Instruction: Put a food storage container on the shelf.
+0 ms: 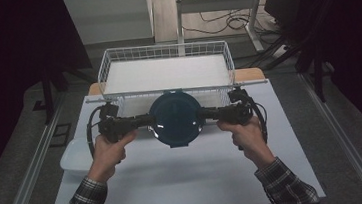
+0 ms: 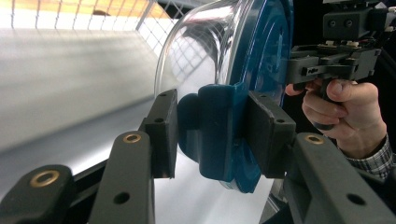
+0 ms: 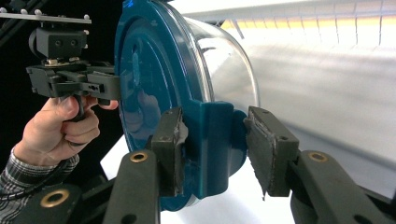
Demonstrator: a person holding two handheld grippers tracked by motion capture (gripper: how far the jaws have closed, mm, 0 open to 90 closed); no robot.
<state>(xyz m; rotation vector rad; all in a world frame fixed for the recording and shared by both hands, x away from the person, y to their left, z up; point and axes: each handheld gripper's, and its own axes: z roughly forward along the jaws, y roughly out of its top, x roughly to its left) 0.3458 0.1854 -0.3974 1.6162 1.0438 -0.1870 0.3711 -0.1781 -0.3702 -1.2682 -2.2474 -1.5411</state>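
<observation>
A round clear container with a dark blue lid (image 1: 175,117) hangs in the air above the white table (image 1: 176,183), just in front of the wire basket. My left gripper (image 1: 151,120) is shut on the blue side latch (image 2: 215,126) at its left. My right gripper (image 1: 201,114) is shut on the opposite latch (image 3: 210,140). Both point inward and level. In the left gripper view the clear bowl (image 2: 201,51) bulges left of the lid (image 2: 264,51), and the other hand's gripper (image 2: 299,70) grips the far edge. In the right gripper view the lid (image 3: 149,70) faces left.
A white wire basket (image 1: 163,47) with a pale liner stands at the table's far edge, just behind the container. A white plastic tub (image 1: 74,157) sits at the table's left edge. Desk legs and cables lie on the floor beyond.
</observation>
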